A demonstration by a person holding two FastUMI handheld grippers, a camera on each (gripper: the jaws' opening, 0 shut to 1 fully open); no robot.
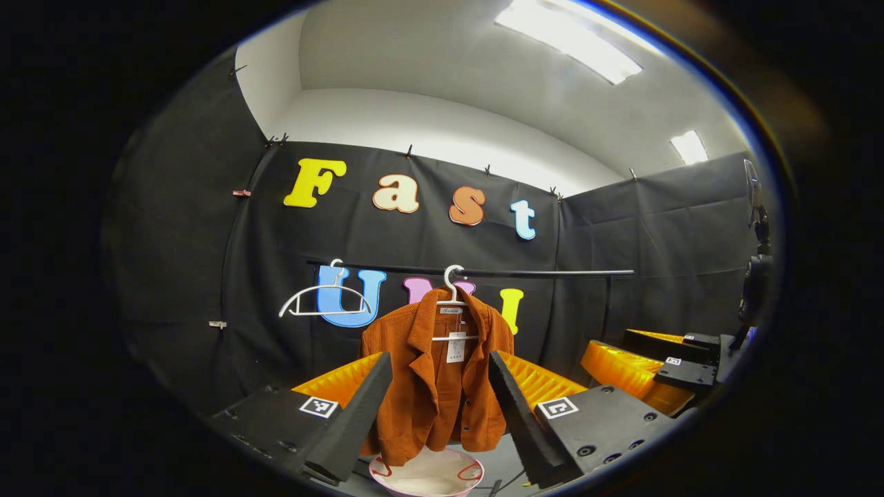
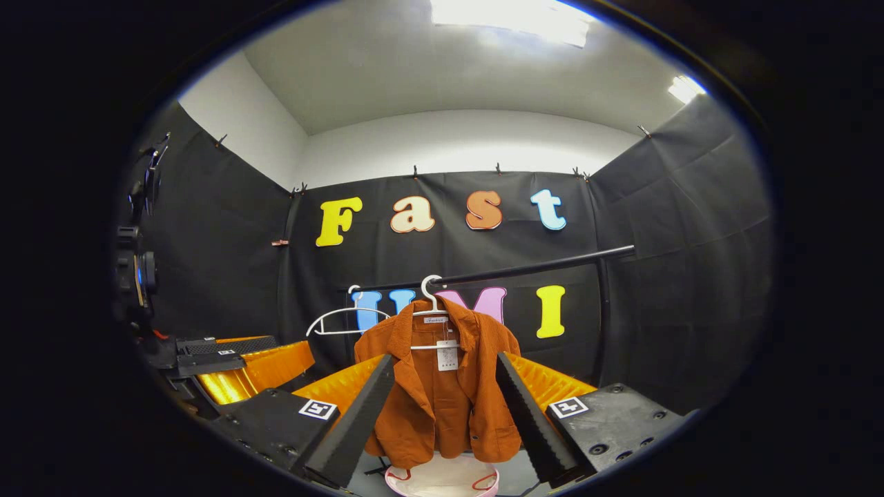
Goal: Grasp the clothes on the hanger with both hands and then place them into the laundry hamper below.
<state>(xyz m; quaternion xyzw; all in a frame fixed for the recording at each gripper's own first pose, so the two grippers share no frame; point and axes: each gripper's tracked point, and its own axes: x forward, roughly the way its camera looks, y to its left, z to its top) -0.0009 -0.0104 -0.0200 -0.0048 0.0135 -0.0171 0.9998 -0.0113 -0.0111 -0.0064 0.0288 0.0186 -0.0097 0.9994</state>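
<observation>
A rust-orange corduroy jacket (image 1: 435, 386) hangs on a white hanger (image 1: 453, 286) from a dark rail (image 1: 539, 273), with a paper tag at its collar. Below it sits a pink-rimmed white laundry hamper (image 1: 427, 475). My left gripper (image 1: 442, 414) is open, its fingers framing the jacket from a distance, not touching it. In the right gripper view the same jacket (image 2: 442, 393) hangs above the hamper (image 2: 442, 478), and my right gripper (image 2: 445, 421) is open, also short of the cloth. The right gripper (image 1: 663, 369) appears at the right of the left gripper view; the left gripper (image 2: 235, 362) at the left of the right gripper view.
An empty white hanger (image 1: 324, 300) hangs on the rail left of the jacket. A vertical rail post (image 1: 606, 304) stands at the right. Black cloth walls enclose the booth on three sides.
</observation>
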